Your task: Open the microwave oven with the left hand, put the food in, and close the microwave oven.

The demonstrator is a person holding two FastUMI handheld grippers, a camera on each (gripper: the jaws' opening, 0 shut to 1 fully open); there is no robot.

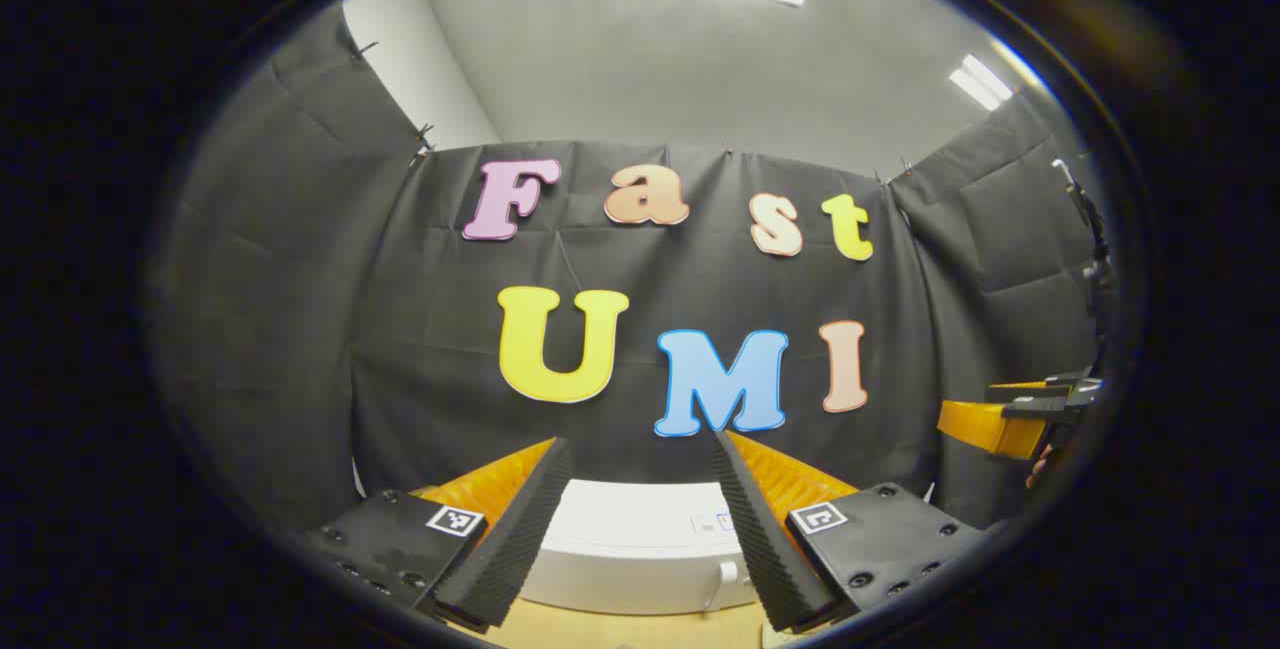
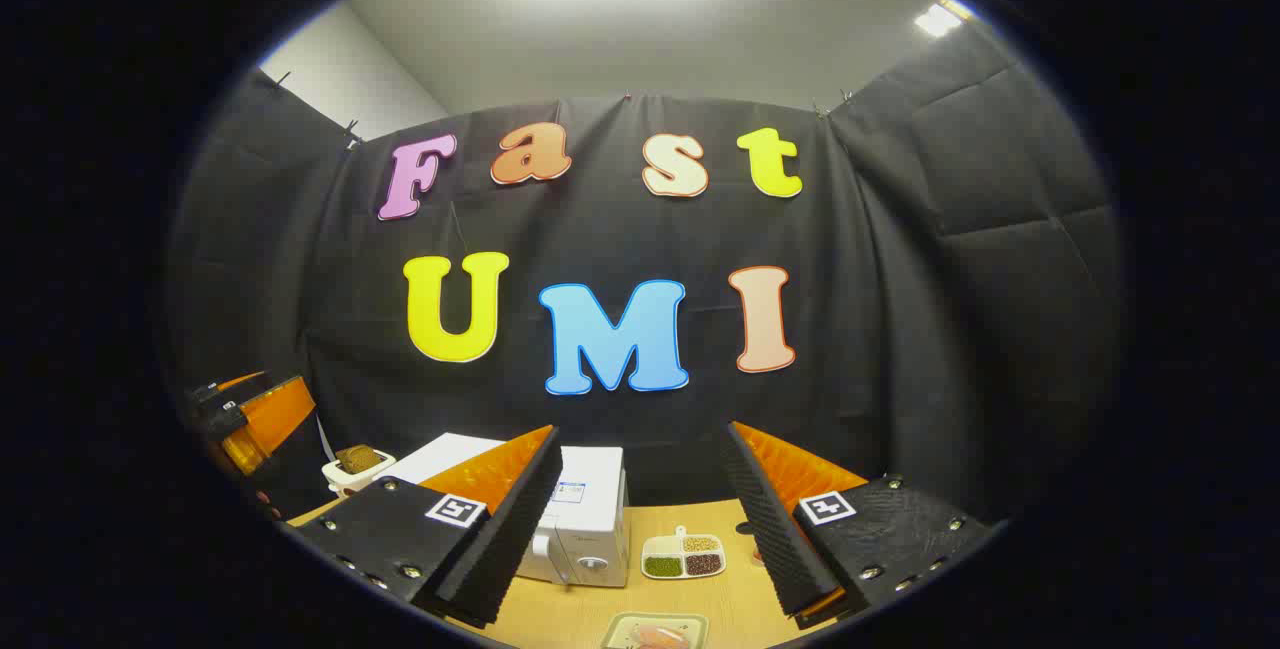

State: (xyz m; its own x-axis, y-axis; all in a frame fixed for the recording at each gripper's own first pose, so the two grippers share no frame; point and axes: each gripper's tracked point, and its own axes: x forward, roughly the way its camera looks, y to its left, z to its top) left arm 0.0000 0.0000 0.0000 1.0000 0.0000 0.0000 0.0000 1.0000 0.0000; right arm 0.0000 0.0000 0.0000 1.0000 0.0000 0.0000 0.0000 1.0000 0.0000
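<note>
1. In the left gripper view, the left gripper (image 1: pixel 640 529) hovers above the near edge of the counter (image 1: pixel 620 629), its fingers (image 1: pixel 505 549) spread wide apart and holding nothing. Between them lies the white microwave oven (image 1: pixel 630 544), seen from above and in front, with its door handle (image 1: pixel 727 579) low on the right side. The door looks closed, so I judge the task to be at its very start: the opening step is not yet done.

2. In the same view, far right, the right gripper (image 1: pixel 1030 414) shows at about the same height, with a bit of the hand that holds it below.

3. In the right gripper view, the right gripper (image 2: pixel 640 529) also hangs level and high, facing the booth wall, its fingers (image 2: pixel 770 529) released and empty. The microwave oven (image 2: pixel 585 519) stands on the counter (image 2: pixel 730 609) to the left, its dial front toward the camera.

4. Right of the oven sits a small divided dish (image 2: pixel 685 556) of grains; nearer, at the bottom edge, lies a tray of food (image 2: pixel 655 634). A small cup with brown pieces (image 2: pixel 357 464) stands far left, beside the left gripper (image 2: pixel 250 424).

5. The next move, as I judge it, calls for the left gripper to drop and reach forward to the handle, close on it and pull, while the right gripper goes down for the tray of food.
</note>
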